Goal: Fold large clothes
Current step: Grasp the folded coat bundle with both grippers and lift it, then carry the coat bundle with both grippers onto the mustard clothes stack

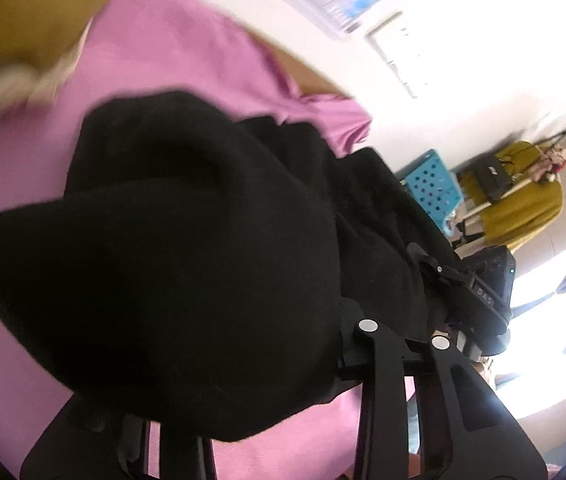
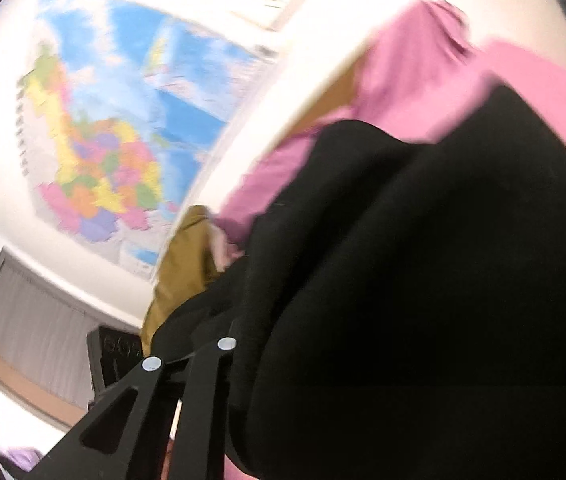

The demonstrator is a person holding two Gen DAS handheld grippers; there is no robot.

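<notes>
A large black garment (image 1: pixel 187 248) hangs bunched above a pink sheet (image 1: pixel 171 56). My left gripper (image 1: pixel 401 330) is shut on a fold of the black garment, its two fingers close together. The right gripper (image 1: pixel 479 292) shows in the left wrist view just beyond, also at the cloth's edge. In the right wrist view the black garment (image 2: pixel 443 280) fills the right side. My right gripper (image 2: pixel 191 354) is shut on its edge, with the pink sheet (image 2: pixel 423 80) behind it. Both views are blurred by motion.
A colourful wall map (image 2: pixel 115 128) hangs on the white wall. A mustard cloth (image 2: pixel 187 268) lies at the sheet's edge. A blue perforated basket (image 1: pixel 431 188), a yellow-draped rack (image 1: pixel 523 196) and a bright window are at the right.
</notes>
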